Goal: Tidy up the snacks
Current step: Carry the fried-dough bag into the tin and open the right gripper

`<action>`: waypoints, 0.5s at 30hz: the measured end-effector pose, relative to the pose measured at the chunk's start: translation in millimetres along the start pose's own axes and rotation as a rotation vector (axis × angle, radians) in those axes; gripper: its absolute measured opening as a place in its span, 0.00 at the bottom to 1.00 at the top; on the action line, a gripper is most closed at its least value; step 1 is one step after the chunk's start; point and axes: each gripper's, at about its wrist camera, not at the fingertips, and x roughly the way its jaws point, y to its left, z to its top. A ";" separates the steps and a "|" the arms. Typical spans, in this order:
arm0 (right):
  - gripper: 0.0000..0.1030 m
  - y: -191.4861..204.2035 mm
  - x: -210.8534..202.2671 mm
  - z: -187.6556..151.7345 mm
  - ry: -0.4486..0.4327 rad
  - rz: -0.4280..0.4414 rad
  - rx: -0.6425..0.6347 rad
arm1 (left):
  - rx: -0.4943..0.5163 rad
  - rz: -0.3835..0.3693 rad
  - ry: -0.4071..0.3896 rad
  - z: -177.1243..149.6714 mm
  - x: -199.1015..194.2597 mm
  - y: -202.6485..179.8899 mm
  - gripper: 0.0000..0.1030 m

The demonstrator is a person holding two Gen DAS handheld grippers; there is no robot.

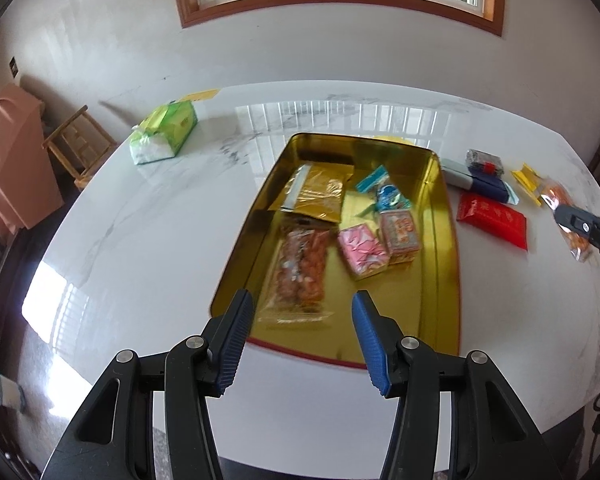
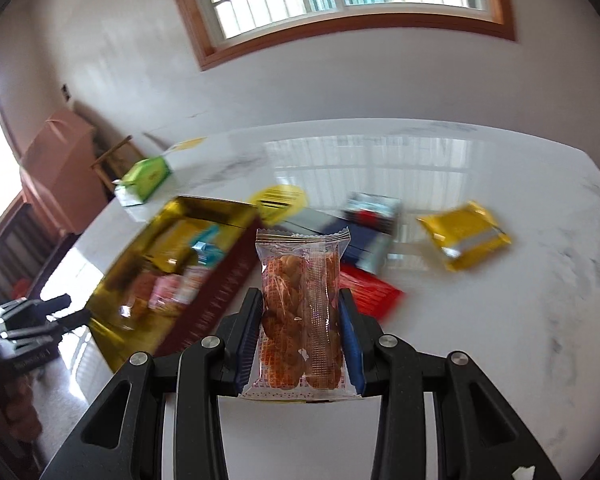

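Right gripper (image 2: 302, 316) is clamped on a clear packet of fried twists (image 2: 302, 300), both blue pads pressed against its sides, packet standing up between them over the white marble table (image 2: 500, 340). Just past it to the left sits the gold tin (image 2: 219, 312), with a red pack (image 2: 370, 292) right behind and a yellow pack (image 2: 464, 236) further off to the right. Left gripper (image 1: 302, 340) hangs open with nothing in it at the tin's near edge; 1 similar twist packet (image 1: 302, 276) lies inside just ahead.

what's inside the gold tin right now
Inside the gold tin: a gold pouch, clear twisted-snack packet, pink packet, patterned packet, teal packets. Anything beneath them is hidden.
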 end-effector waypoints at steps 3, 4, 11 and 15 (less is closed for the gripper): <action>0.34 23.0 15.0 11.4 0.008 0.036 -0.018 | -0.006 -0.002 -0.001 -2.6 -1.4 7.8 0.51; 0.34 30.5 21.2 15.6 0.015 0.050 -0.024 | -0.008 -0.003 -0.001 -3.4 -2.0 10.3 0.51; 0.34 75.6 66.1 33.4 0.067 0.099 -0.059 | -0.019 -0.013 0.005 -5.7 -1.9 23.9 0.52; 0.34 93.8 98.0 40.8 0.111 0.119 -0.047 | -0.027 -0.018 0.014 -6.1 1.1 31.5 0.52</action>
